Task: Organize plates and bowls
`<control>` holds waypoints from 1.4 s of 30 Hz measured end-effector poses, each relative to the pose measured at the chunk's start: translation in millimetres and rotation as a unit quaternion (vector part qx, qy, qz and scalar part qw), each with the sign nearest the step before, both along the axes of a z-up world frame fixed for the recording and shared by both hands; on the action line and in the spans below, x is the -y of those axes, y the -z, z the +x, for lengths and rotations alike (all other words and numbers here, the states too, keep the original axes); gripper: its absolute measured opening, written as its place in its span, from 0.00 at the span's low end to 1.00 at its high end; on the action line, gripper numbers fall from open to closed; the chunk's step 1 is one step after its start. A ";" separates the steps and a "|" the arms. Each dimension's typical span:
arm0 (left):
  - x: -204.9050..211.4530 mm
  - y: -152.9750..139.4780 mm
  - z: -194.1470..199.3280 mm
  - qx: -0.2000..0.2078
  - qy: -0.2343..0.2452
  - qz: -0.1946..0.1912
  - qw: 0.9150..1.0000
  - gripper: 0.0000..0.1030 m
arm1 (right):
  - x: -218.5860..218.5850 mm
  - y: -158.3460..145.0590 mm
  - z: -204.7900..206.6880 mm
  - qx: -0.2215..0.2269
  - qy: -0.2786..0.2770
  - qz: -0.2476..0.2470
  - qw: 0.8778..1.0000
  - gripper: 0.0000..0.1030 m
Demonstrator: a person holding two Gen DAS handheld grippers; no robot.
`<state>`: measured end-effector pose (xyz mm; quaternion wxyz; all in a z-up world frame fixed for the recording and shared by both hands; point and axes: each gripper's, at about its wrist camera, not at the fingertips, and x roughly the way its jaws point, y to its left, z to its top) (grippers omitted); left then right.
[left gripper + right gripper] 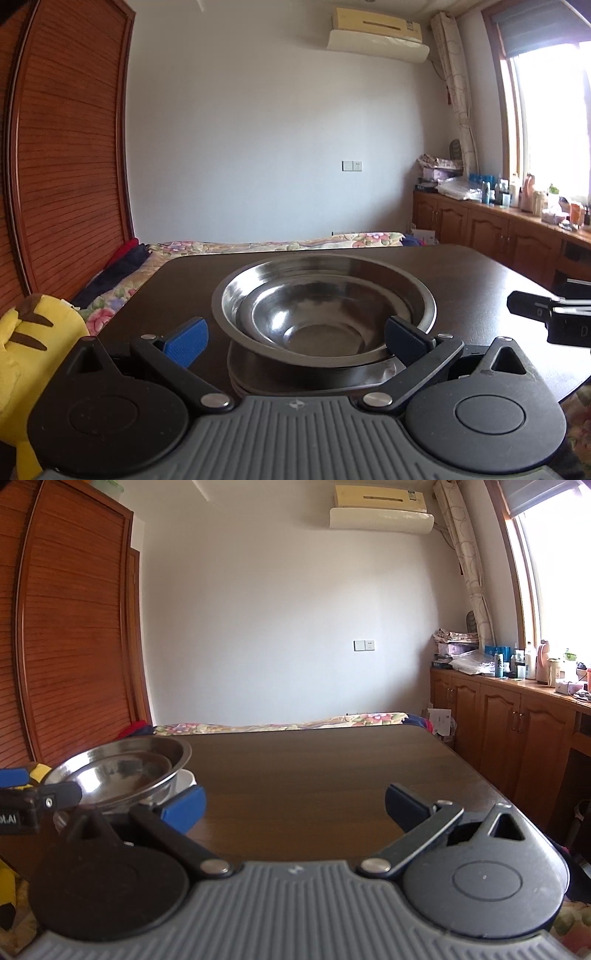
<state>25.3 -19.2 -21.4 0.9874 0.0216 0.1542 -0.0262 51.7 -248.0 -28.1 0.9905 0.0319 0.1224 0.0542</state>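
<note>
A wide steel bowl (321,273) holds a smaller steel bowl (317,325). Both rest on a low stack of plates (314,380) on the dark wooden table (461,280). My left gripper (295,341) is open, and its blue fingertips flank the near side of the bowls without touching them. In the right wrist view the bowl stack (118,771) sits at the left with something white (186,779) under it. The right gripper (295,808) is open over bare table to the right of the stack. Its tip (546,314) shows at the right edge of the left wrist view.
A yellow plush toy (33,332) lies off the table's left edge. Behind the table is a bed with a floral cover (258,245). A wooden wardrobe (70,166) stands at left, and low cabinets (517,720) topped with bottles run along the right wall.
</note>
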 end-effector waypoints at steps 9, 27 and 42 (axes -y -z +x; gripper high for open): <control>-2.2 -4.4 -3.8 -0.001 -0.001 0.004 1.000 1.00 | 0.7 -0.9 -1.6 0.004 -0.001 0.000 1.000 1.00; -2.8 -4.2 -2.5 -0.004 -0.002 0.007 1.000 1.00 | -0.4 -0.6 -1.3 0.002 0.002 0.001 1.000 1.00; -3.5 -3.5 -2.1 -0.006 -0.002 0.007 1.000 1.00 | 1.0 -0.3 -1.5 0.003 0.002 0.001 1.000 1.00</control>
